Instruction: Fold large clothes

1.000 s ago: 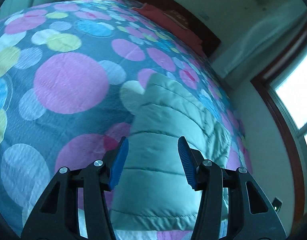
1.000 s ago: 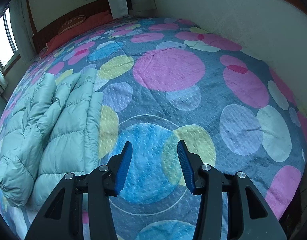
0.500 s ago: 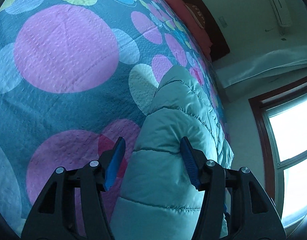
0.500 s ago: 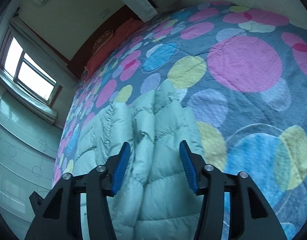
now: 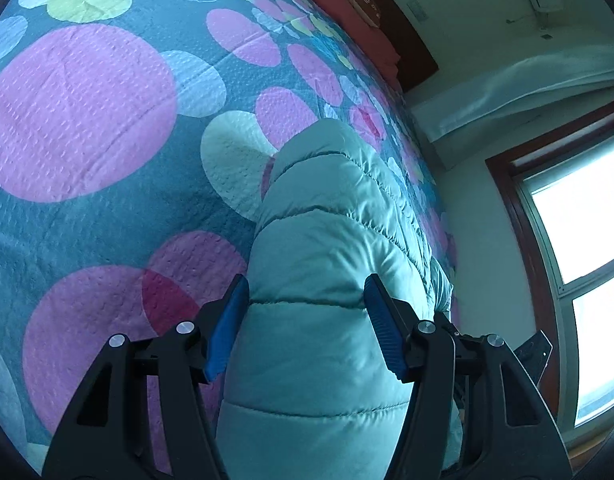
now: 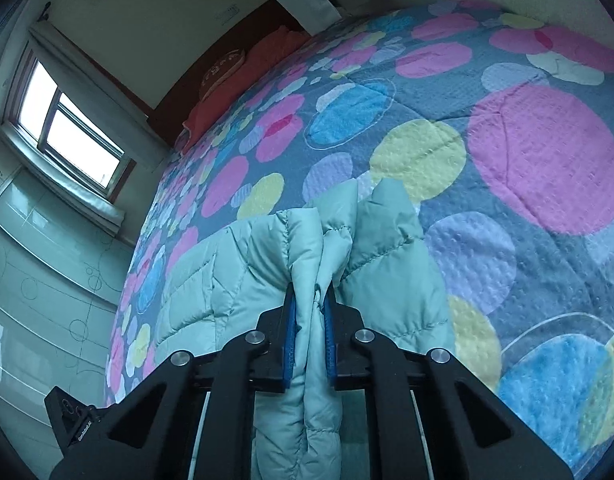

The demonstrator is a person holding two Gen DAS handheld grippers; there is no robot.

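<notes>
Here, in the left view, the jacket (image 5: 327,280) lies on the bedspread (image 5: 79,112), and the left gripper (image 5: 307,320) straddles its padded edge, jaws apart, ready to pinch. In the right view, the right gripper (image 6: 310,320) clamps a bunched fold of jacket (image 6: 307,248), likely for lifting.
</notes>
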